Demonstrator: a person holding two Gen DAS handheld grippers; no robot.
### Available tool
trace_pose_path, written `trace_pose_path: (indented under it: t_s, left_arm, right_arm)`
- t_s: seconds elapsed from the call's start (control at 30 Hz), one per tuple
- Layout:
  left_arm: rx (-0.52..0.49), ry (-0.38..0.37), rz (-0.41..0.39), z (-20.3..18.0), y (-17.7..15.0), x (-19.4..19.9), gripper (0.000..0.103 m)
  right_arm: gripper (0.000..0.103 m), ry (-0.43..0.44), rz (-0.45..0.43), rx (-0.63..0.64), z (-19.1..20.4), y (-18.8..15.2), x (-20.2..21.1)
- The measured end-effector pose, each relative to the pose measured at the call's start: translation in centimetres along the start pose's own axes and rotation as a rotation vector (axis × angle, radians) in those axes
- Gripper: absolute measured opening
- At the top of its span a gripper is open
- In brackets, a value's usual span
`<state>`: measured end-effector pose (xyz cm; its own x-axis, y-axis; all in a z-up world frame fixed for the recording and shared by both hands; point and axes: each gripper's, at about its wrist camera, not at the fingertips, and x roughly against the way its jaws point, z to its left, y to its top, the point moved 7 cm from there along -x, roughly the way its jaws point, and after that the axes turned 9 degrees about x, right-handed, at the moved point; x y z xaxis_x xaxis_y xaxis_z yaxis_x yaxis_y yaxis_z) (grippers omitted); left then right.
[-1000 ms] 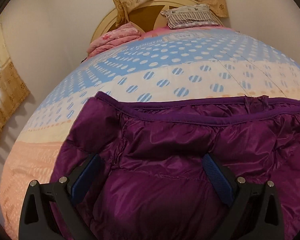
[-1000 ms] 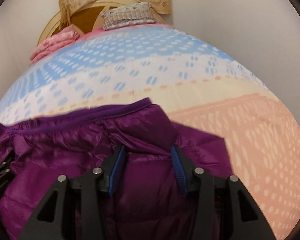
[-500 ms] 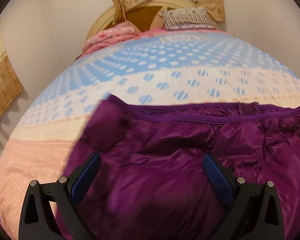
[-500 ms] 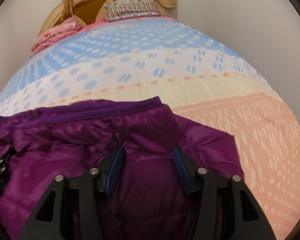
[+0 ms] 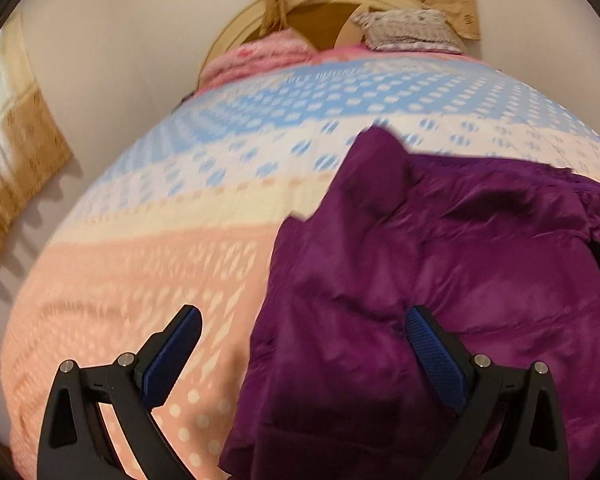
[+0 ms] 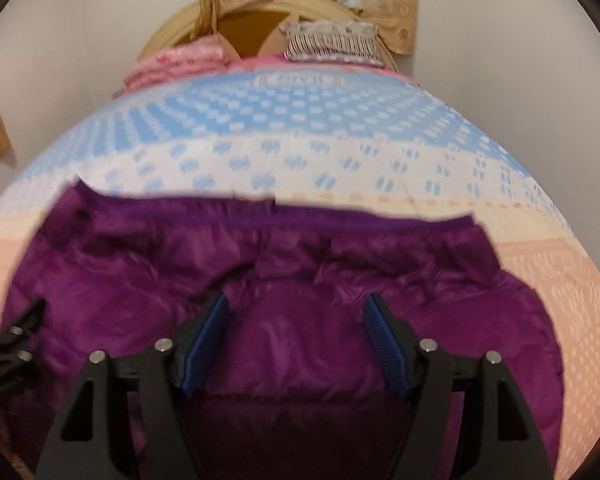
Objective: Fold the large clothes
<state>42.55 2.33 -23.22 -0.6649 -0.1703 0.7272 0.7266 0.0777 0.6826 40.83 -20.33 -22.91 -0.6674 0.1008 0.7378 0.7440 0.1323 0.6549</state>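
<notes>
- The left gripper (image 5: 300,350) is nearest in its own view. Its jaws stand wide apart and grip nothing: one blue pad is over the bedspread, the other over the edge of the jacket.
- The right gripper (image 6: 296,334) has just been opening its jaws. The jacket cloth lies below and between the blue pads, but they do not press on it, so nothing is held.
- The shiny purple quilted jacket (image 6: 284,264) lies spread on the bed, just beyond both grippers. Its far edge with the darker purple band runs almost straight across, and one corner stands up a little on the left side.
- I judge the task to be at an early or middle step: the jacket is laid out broad and rather flat, with wrinkles, and no neat small packet is visible. The side parts and the final folds probably remain to be done.
- Under it, the quilted bedspread with peach, cream and blue dotted bands (image 5: 148,272) covers the bed.
- Farthest away are a folded pink blanket (image 6: 180,60), a striped pillow (image 6: 332,40) and the round wooden headboard (image 5: 236,28).
</notes>
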Motion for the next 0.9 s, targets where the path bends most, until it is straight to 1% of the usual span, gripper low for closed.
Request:
trace_pose_path:
  t_s: [0.07, 0.17, 0.3, 0.47, 0.6, 0.73, 0.9]
  left_arm:
    - [0.027, -0.03, 0.011, 0.3, -0.4, -0.5, 0.102]
    - [0.019, -0.025, -0.002, -0.1, -0.5, -0.6, 0.102]
    - [0.012, -0.023, -0.018, -0.5, -0.8, -0.7, 0.102]
    - [0.03, -0.042, -0.005, -0.4, -0.7, -1.1, 0.102]
    - [0.032, -0.043, -0.003, -0.3, -0.8, -1.1, 0.102]
    - [0.036, -0.035, -0.004, 0.1, -1.1, -0.4, 0.102]
    - [0.074, -0.037, 0.005, 2.2, -2.5, 1.2, 0.102]
  right_arm:
    - [0.074, -0.023, -0.002, 0.013, 0.2, -0.3, -0.5]
    - [0.075, -0.04, 0.016, 0.035, 0.4, -0.4, -1.3]
    - [0.075, -0.025, 0.029, 0.022, 0.1, -0.7, -1.6]
    - [0.075, -0.014, 0.03, 0.005, 0.1, -0.8, -1.9]
    - [0.075, -0.012, 0.037, 0.004, 0.1, -0.8, -2.1]
    - [0.076, -0.017, 0.043, 0.009, 0.3, -0.7, -2.3]
    - [0.076, -0.019, 0.043, 0.011, 0.3, -0.7, -2.3]
